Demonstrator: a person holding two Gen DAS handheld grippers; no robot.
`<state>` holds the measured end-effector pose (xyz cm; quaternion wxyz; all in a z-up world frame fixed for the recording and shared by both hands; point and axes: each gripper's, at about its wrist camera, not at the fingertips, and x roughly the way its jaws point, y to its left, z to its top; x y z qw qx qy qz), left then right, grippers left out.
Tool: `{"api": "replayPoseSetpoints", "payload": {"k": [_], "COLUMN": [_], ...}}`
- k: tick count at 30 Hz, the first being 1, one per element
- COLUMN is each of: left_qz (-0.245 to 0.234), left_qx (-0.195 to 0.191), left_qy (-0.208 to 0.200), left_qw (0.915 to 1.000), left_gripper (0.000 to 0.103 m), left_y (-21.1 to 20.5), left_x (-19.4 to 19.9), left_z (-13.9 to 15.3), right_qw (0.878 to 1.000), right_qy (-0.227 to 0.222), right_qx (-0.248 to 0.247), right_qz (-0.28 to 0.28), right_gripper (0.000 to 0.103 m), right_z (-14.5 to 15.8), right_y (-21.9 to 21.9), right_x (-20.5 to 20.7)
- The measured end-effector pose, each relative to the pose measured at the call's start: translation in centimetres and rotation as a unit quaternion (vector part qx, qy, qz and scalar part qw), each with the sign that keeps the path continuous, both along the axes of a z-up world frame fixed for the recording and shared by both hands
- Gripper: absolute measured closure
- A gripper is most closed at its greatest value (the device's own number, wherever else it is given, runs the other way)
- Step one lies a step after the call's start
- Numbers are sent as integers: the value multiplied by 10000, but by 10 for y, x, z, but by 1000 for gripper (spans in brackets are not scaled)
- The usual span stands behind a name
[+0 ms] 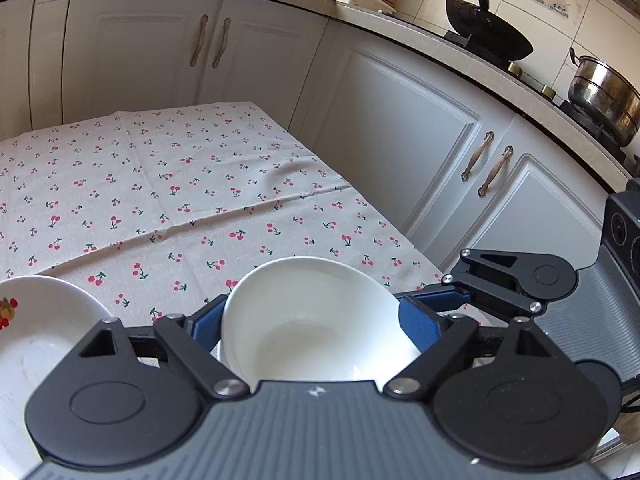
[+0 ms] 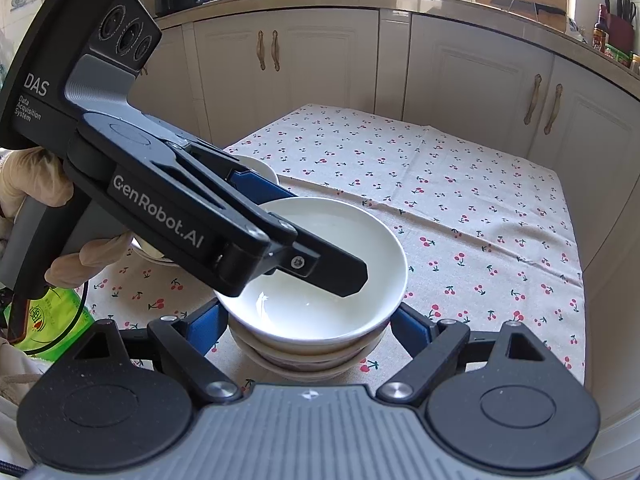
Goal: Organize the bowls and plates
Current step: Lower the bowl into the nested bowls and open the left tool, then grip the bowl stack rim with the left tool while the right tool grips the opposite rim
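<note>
A plain white bowl (image 2: pixel 328 280) sits on top of a stack of bowls (image 2: pixel 308 360) on the cherry-print tablecloth (image 2: pixel 460 208). My left gripper (image 2: pixel 312 236) reaches over the bowl, one finger inside and one outside its left rim, the jaws wide; its own view shows the bowl (image 1: pixel 316 320) tilted between the blue pads (image 1: pixel 418 324). My right gripper (image 2: pixel 306 328) is open, its blue pads either side of the stack, apart from it. A second white dish with a fruit print (image 1: pixel 36 332) lies left of the bowl.
White cabinets (image 1: pixel 400 140) surround the table (image 1: pixel 160 200) closely. A wok (image 1: pixel 488 36) and a steel pot (image 1: pixel 604 96) stand on the counter stove. A green packet (image 2: pixel 52 320) lies at the table's left edge. Another bowl (image 2: pixel 260 168) sits behind the left gripper.
</note>
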<state>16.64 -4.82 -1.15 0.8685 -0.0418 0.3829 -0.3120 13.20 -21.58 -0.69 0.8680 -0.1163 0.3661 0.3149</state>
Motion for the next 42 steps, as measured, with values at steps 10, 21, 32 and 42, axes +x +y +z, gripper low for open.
{"api": "replayPoseSetpoints", "payload": {"k": [10, 21, 32, 42], "left_qz": [-25, -390, -916, -1385], "left_qx": [209, 847, 1480, 1830], "left_qy": [-560, -575, -454, -399], "left_qw": [9982, 9940, 9837, 9725], "left_gripper": [8, 7, 7, 7], "left_y": [20, 36, 23, 6], "left_x": [-18, -51, -56, -39], "left_z": [13, 9, -24, -36], "right_qw": [9998, 9991, 9977, 9965], "right_qy": [-146, -212, 43, 181], "right_qx": [133, -295, -669, -780], "right_qz": [35, 241, 126, 259], "right_gripper": [0, 0, 0, 0], "right_z": [2, -9, -36, -48], "right_y": [-7, -5, -4, -3], "right_x": [-5, -21, -12, 8]}}
